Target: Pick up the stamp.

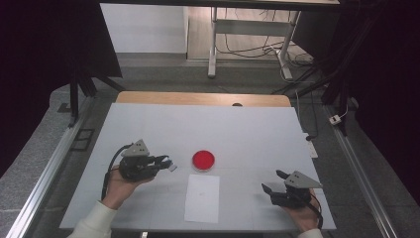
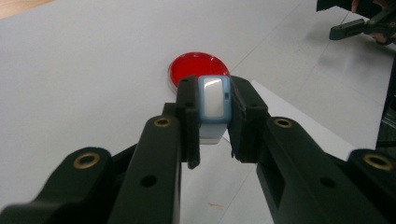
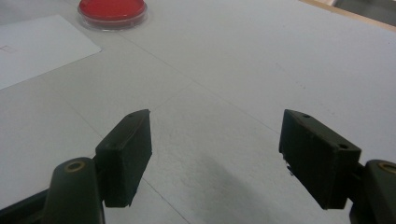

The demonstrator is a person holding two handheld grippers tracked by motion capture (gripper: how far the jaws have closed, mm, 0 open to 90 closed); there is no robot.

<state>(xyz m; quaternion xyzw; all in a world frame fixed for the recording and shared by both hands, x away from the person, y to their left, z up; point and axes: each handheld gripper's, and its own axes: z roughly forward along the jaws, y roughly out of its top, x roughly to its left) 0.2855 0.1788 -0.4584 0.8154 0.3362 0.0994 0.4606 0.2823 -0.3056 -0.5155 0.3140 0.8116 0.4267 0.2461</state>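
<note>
table (image 1: 148, 124): white surface covering most of the high view, wooden edge along its far side.

paper sheet (image 1: 202, 198): white, flat, lower centre of the frame, its short edge towards the person; likely laid out as a work spot.

red dish (image 1: 203, 160): round, shallow, clear rim, just above the sheet's upper edge and apart from it, centre of frame.

left gripper (image 1: 167, 163): left of centre, held level and off the table, pointing right at the dish. fingers (image 2: 187, 116) closed narrow on a small blue-rimmed block (image 2: 214, 100) with a pale face. in the left gripper view the block stands upright between the pads, the dish directly behind it. judgement: block is being carried towards the dish or sheet; the side-on pinch leaves the bottom free to set down.

right gripper (image 1: 274, 182): lower right of frame, low over the table, well apart from everything. fingers (image 3: 125, 154) spread wide, nothing between them; judged idle, parked clear of the left gripper's path.
</note>
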